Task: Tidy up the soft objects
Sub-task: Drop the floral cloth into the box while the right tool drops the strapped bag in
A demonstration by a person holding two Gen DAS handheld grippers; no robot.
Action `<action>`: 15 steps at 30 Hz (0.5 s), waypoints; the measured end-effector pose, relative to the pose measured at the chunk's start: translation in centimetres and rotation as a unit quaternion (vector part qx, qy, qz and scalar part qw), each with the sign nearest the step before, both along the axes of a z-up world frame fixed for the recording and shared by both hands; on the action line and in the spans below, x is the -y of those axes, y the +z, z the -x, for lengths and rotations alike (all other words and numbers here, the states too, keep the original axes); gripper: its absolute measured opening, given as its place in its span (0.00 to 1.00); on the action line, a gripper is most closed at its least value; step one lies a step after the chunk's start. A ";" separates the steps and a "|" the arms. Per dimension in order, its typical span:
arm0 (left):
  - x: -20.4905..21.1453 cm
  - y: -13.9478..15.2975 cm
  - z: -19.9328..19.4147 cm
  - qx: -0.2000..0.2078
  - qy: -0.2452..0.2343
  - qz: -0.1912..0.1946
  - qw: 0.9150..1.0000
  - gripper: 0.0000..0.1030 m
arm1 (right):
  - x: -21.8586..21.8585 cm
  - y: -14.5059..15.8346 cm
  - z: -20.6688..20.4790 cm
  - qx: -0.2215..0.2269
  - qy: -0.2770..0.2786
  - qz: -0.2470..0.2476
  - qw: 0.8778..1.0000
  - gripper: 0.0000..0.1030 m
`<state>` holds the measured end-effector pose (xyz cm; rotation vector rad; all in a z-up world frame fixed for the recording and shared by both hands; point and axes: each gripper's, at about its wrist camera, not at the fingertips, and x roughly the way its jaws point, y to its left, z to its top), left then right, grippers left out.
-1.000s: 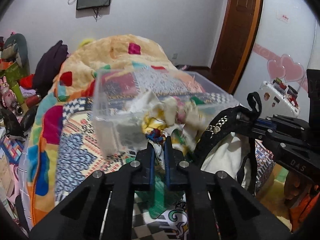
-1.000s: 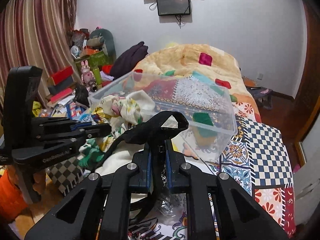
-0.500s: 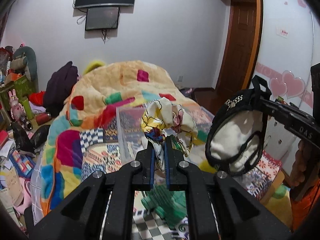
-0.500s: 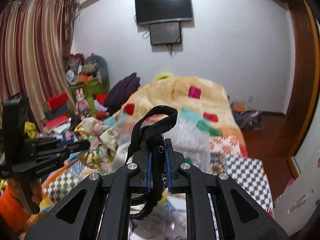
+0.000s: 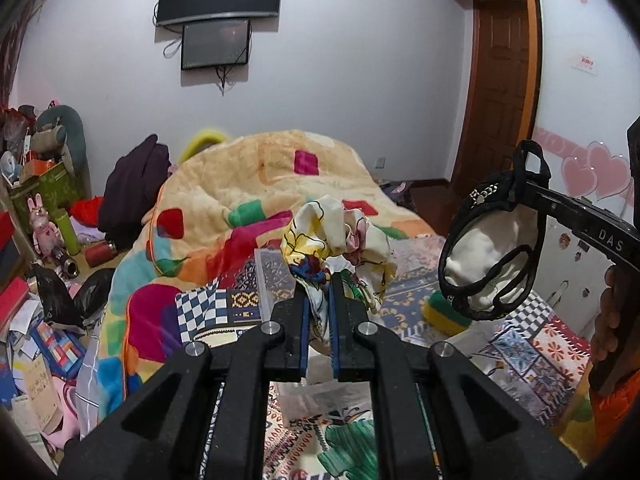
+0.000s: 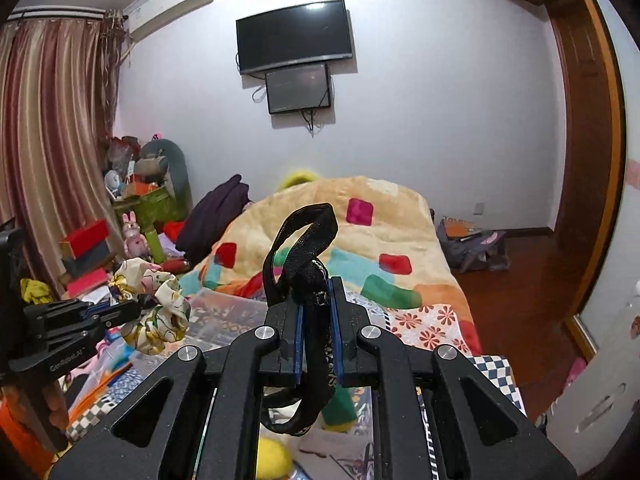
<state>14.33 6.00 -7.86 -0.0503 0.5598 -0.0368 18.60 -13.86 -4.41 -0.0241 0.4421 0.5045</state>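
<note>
Left gripper (image 5: 318, 280) raised, fingers pointing forward, jaws pinched on a floral cloth (image 5: 336, 236), right gripper (image 6: 316, 292) level beside it, well apart, jaws clamped on a black strap (image 6: 304, 232), hand (image 5: 612, 320) gripping its handle

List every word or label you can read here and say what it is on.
"DAS": on the right gripper, its arm, left wrist view.
"GenRoboAI", roughly; small print: on the left gripper, its arm, right wrist view.
Wall sticker by the door: red marks, too blurred to read.
Nothing else is readable.
</note>
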 end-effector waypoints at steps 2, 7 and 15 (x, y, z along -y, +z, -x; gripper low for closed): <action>-0.1 -0.8 -0.7 -0.014 -0.002 0.003 1.000 0.07 | -0.4 -0.8 -0.4 -0.011 0.005 0.005 1.000 0.10; 0.2 -2.7 -2.1 -0.044 -0.002 -0.005 0.999 0.07 | -0.8 -2.9 -1.9 -0.056 0.021 0.010 0.998 0.10; 1.0 -4.1 -3.4 -0.074 -0.012 -0.005 0.997 0.07 | -1.6 -5.9 -3.7 -0.127 0.038 0.040 0.990 0.10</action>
